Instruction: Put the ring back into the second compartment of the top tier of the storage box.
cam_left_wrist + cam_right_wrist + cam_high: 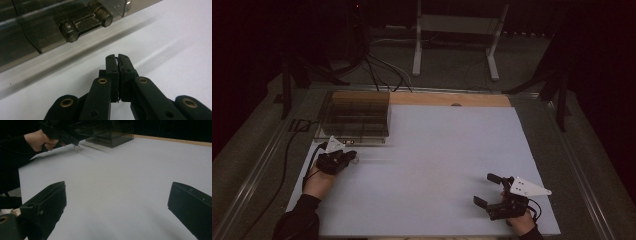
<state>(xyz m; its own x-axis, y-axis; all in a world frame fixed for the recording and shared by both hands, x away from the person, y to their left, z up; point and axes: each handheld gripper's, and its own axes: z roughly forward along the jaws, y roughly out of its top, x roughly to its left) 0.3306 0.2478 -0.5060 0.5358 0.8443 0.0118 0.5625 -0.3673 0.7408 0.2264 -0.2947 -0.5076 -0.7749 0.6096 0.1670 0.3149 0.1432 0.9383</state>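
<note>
On the white worktop (427, 160), a smoked clear box (356, 116) is set lengthwise along the far-left corner. The left gripper (117, 57) is pressed together near the box's hinge (86, 23), seen in the left gripper view; the right gripper (486, 189) is spread wide.

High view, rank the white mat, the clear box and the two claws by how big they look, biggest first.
1. White mat, by far the largest.
2. Clear box.
3. Right claw and left claw: too close to call. The right one stands open and nearer the camera, so it looks bigger; the left one is shut.

A white sheet (437, 165) covers the wooden table (452, 99), bearing a clear box (357, 116)
</note>
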